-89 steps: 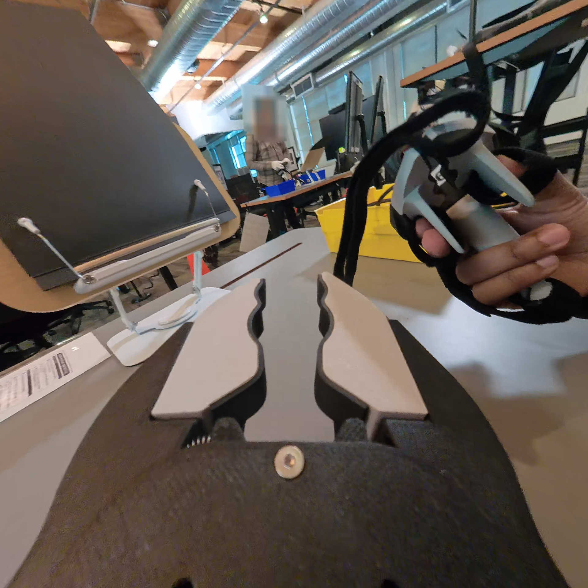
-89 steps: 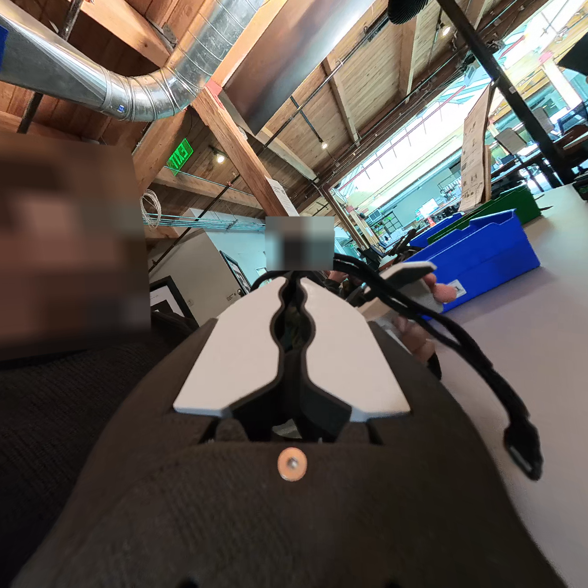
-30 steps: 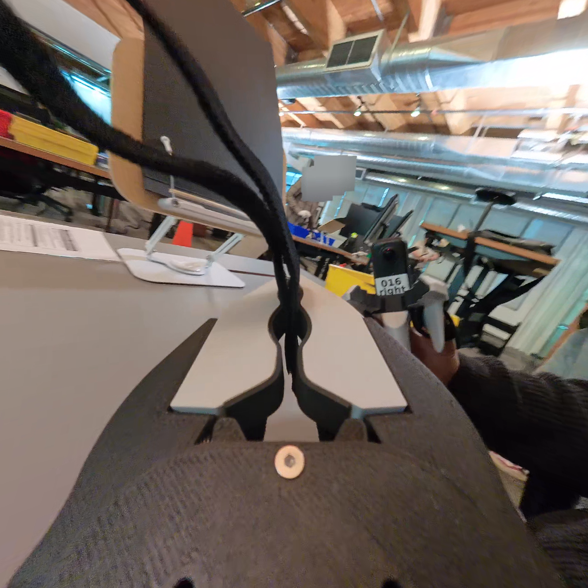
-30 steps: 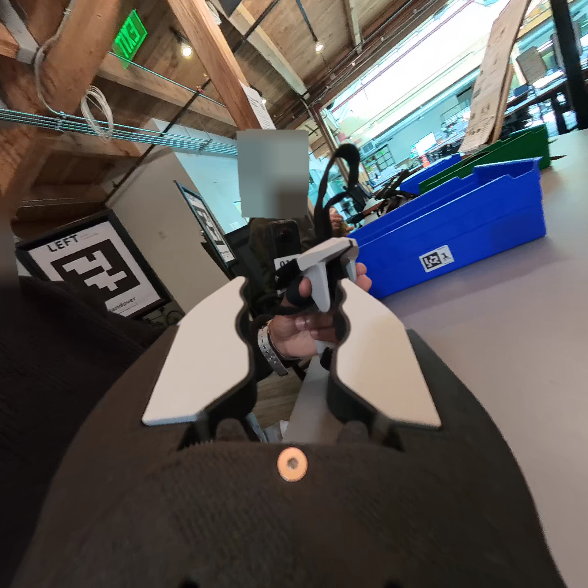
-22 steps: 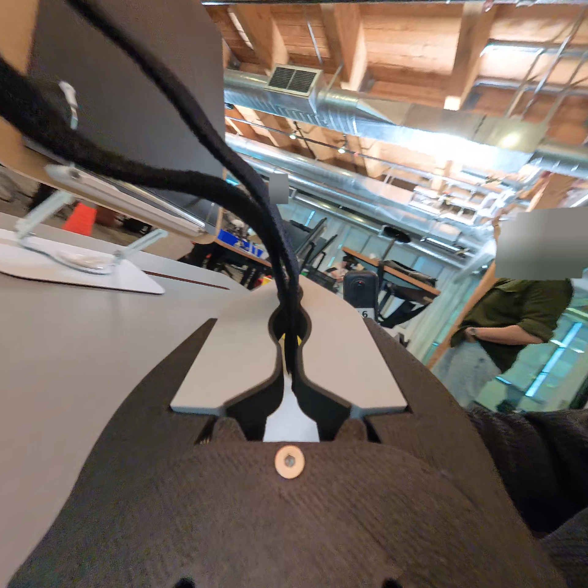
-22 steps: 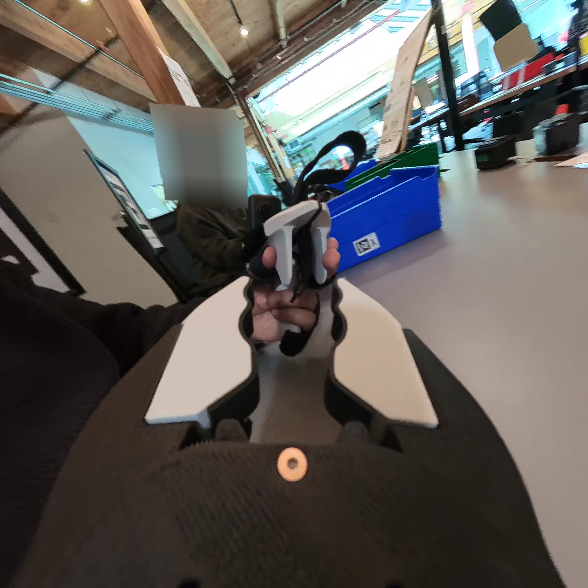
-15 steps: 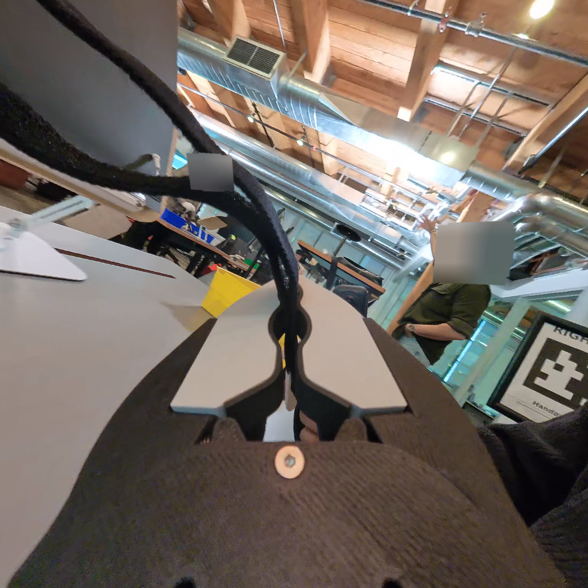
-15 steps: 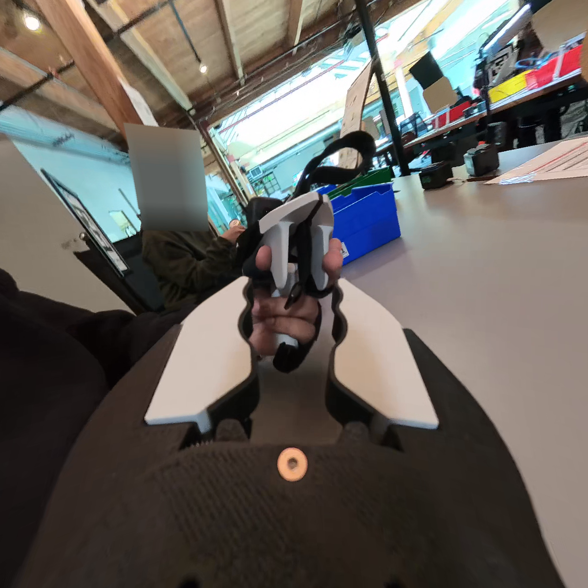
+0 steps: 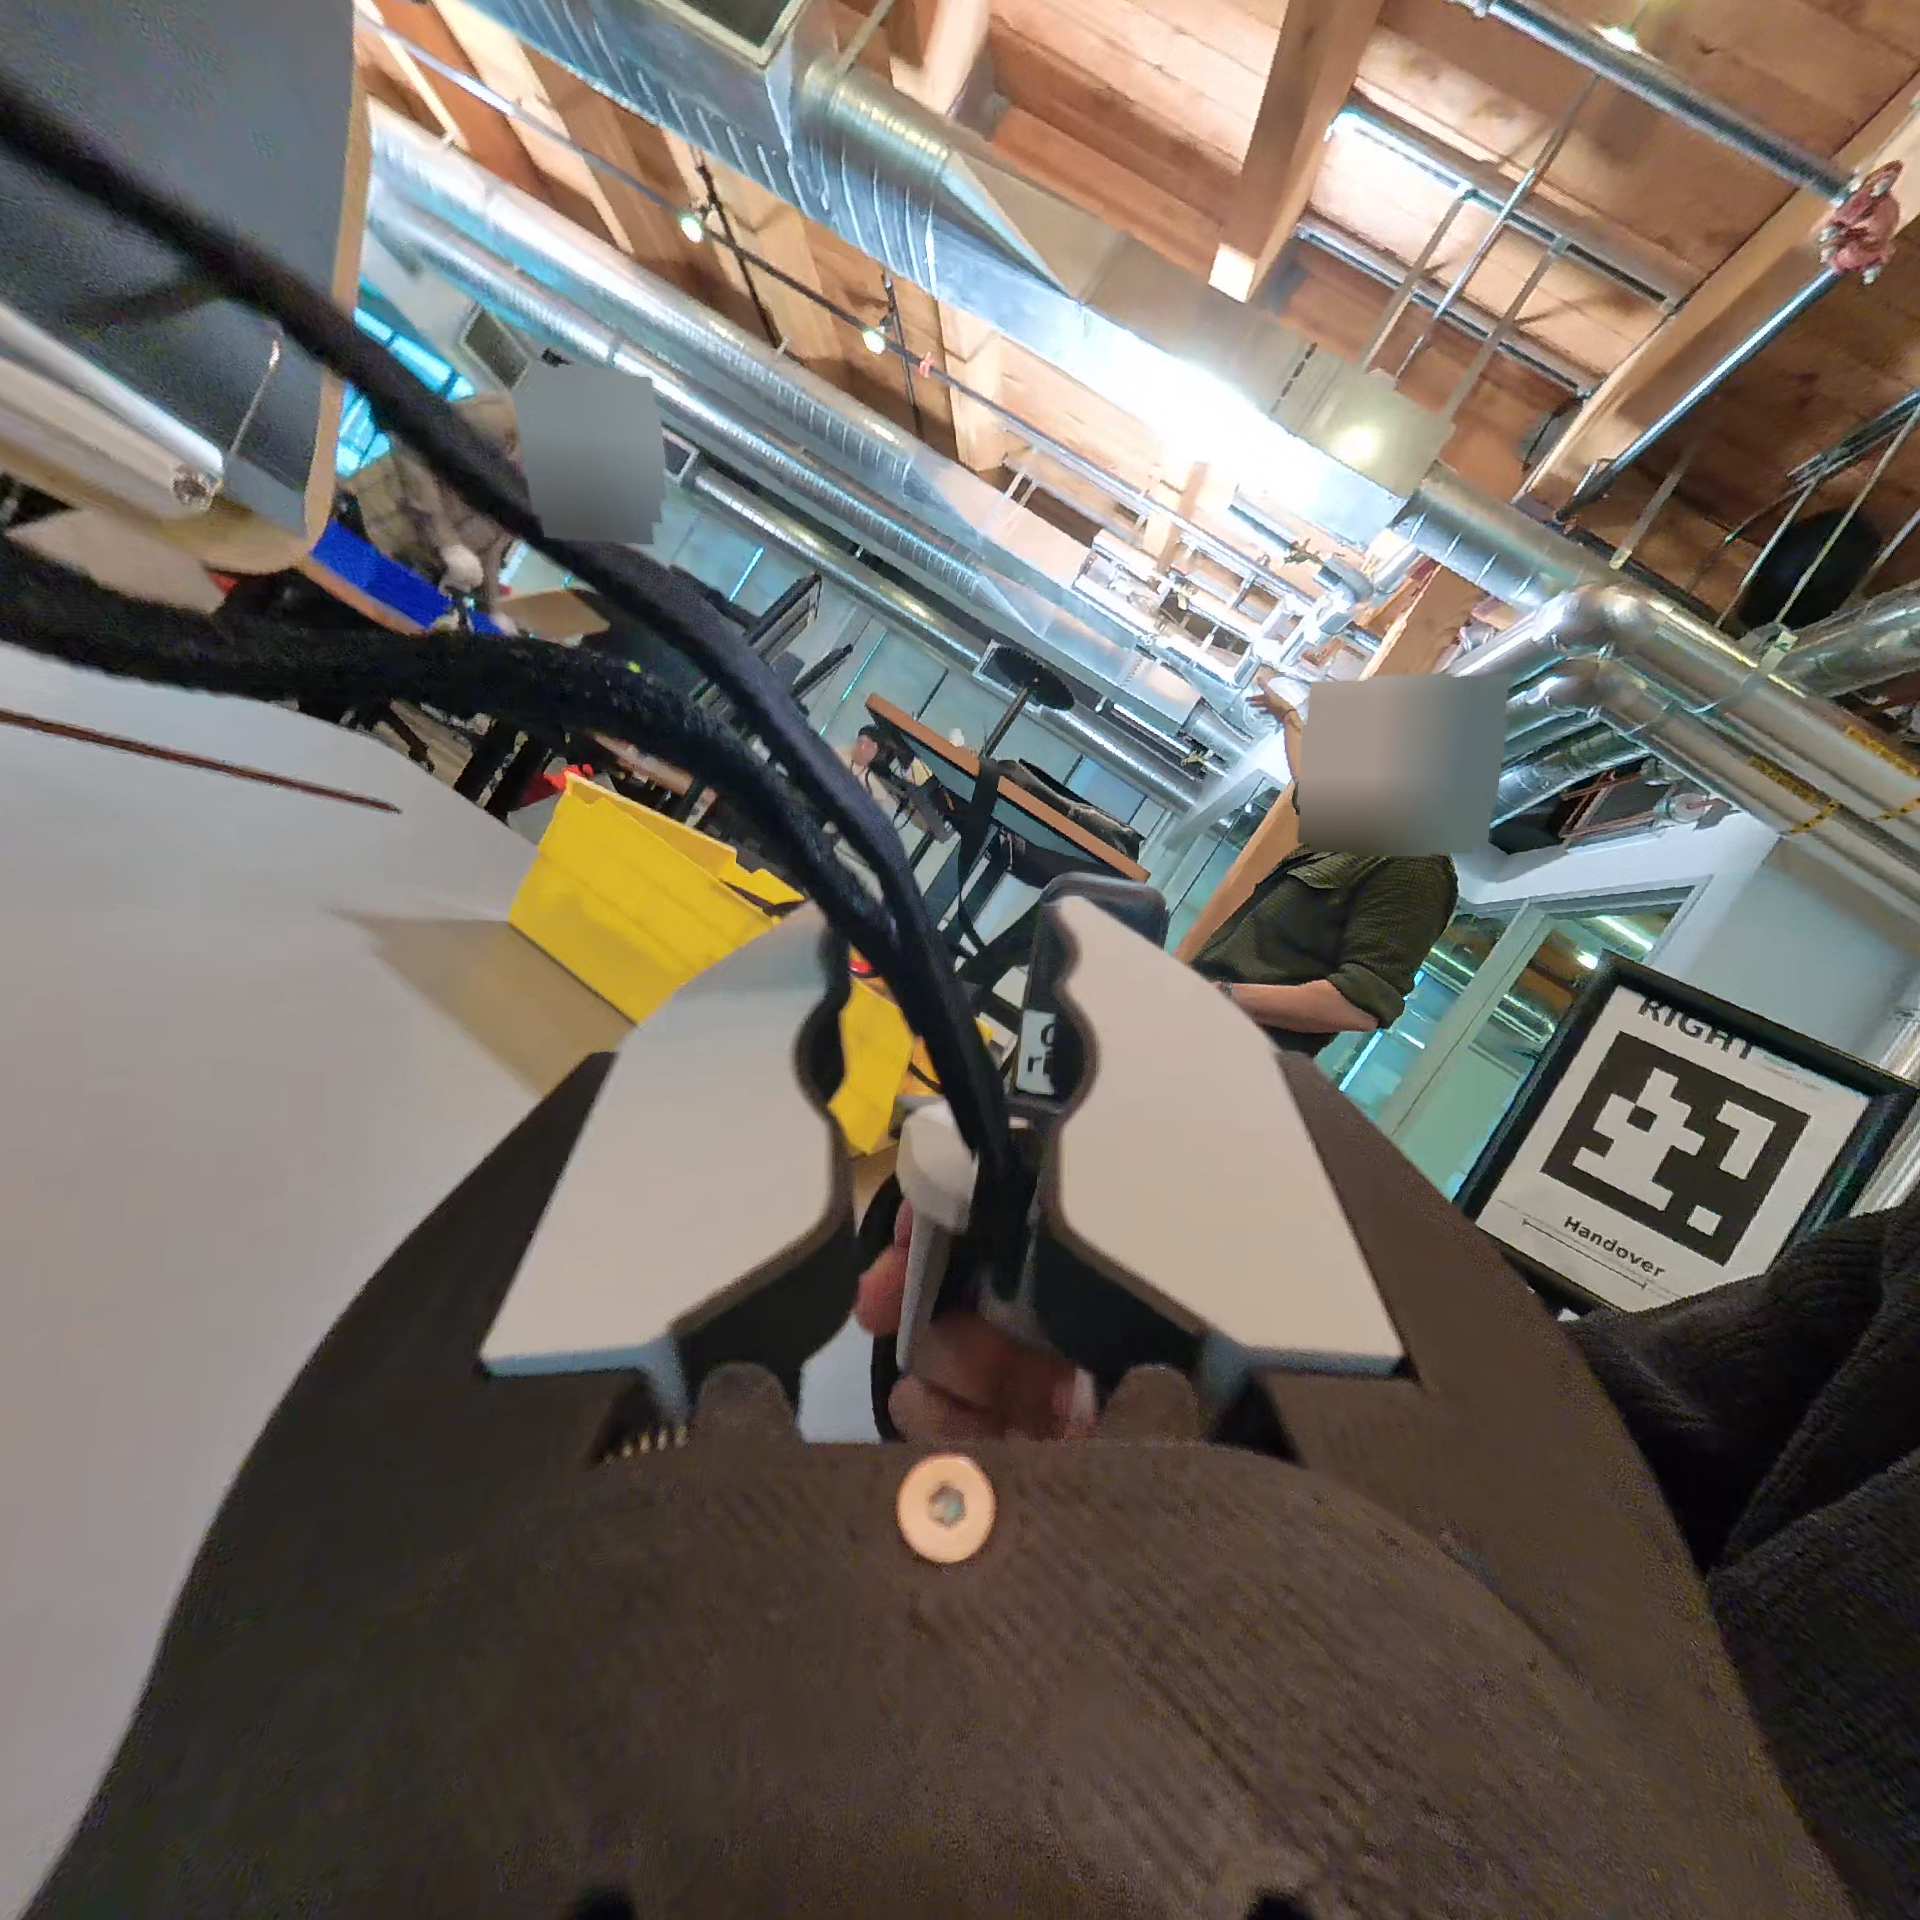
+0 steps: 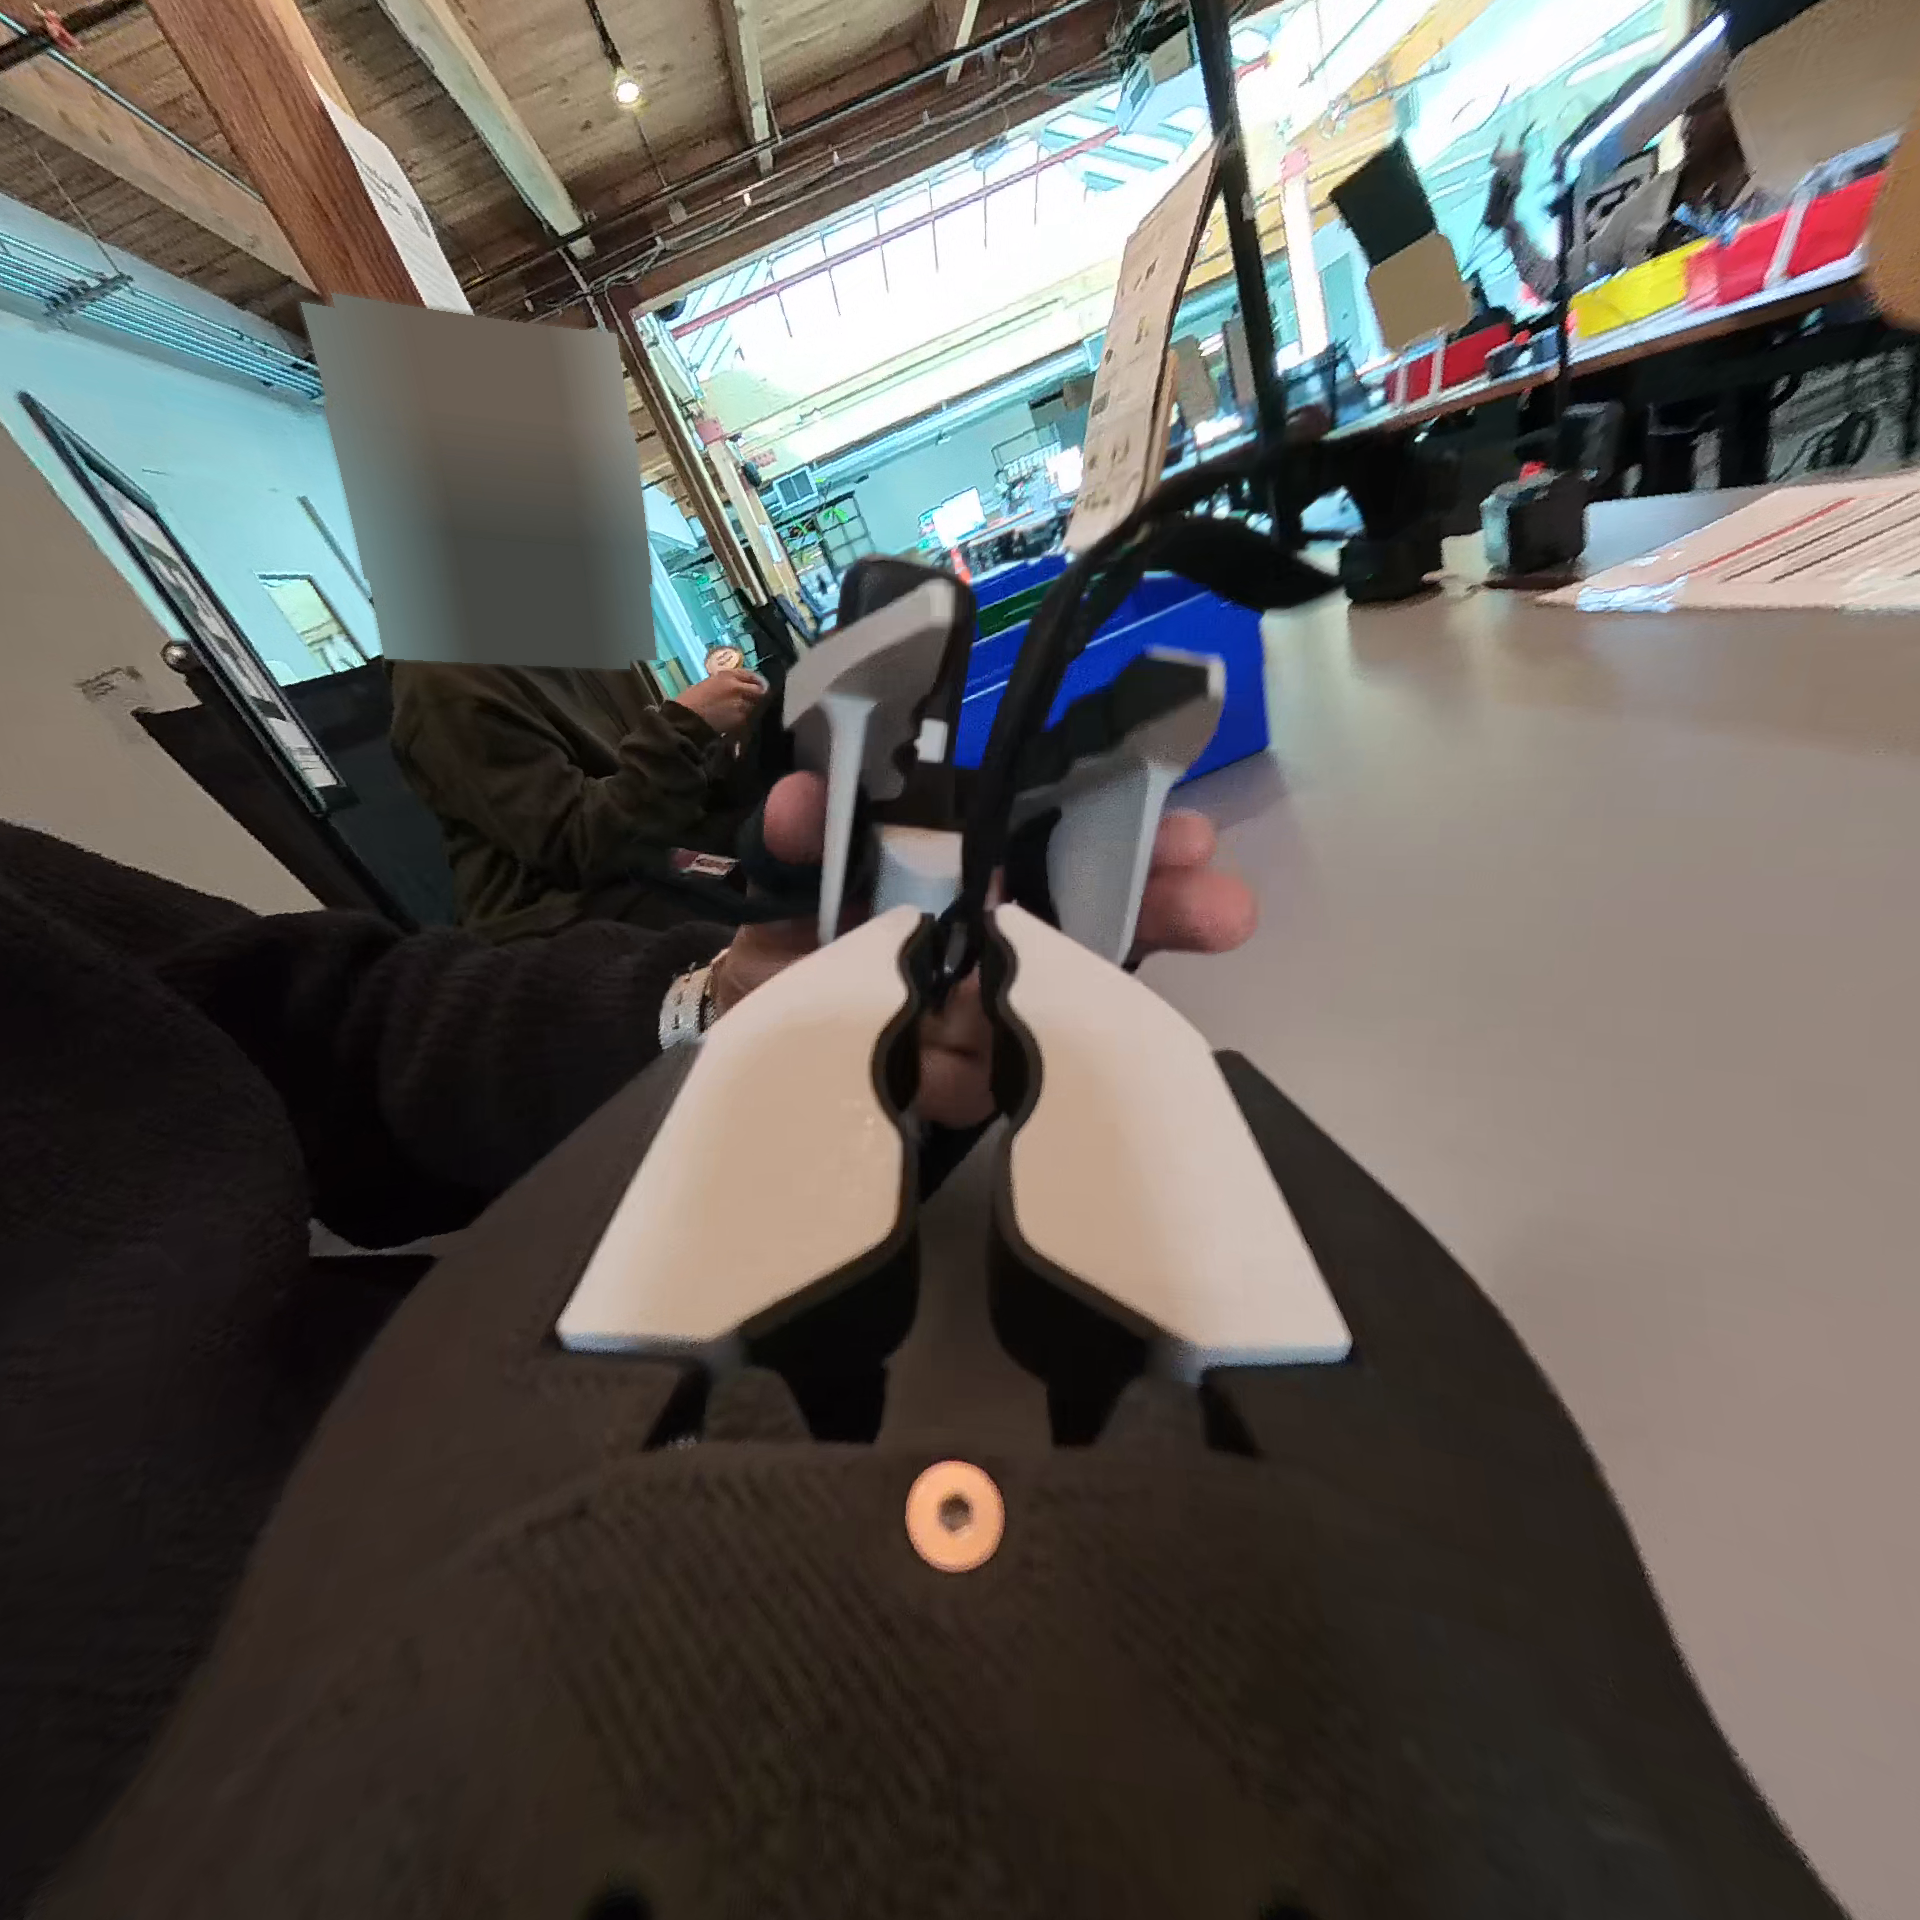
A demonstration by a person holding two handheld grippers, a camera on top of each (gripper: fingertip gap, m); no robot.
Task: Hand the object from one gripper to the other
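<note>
- The right claw [image 10: 958, 940] is clamped at its tips on a black braided cord [image 10: 1023, 717].
- The left claw [image 9: 940, 987] stands apart, facing it; the cord [image 9: 862, 862] passes loosely between its fingers.
- A grey bench [image 10: 1558, 935] lies below; a blue bin [image 10: 1195, 665] sits beyond the right claw.

wood-beam ceiling [image 9: 1351, 156] | metal ducts [image 9: 883, 177] | grey table [image 10: 1558, 935] | possibly skylights [image 10: 935, 260]
</note>
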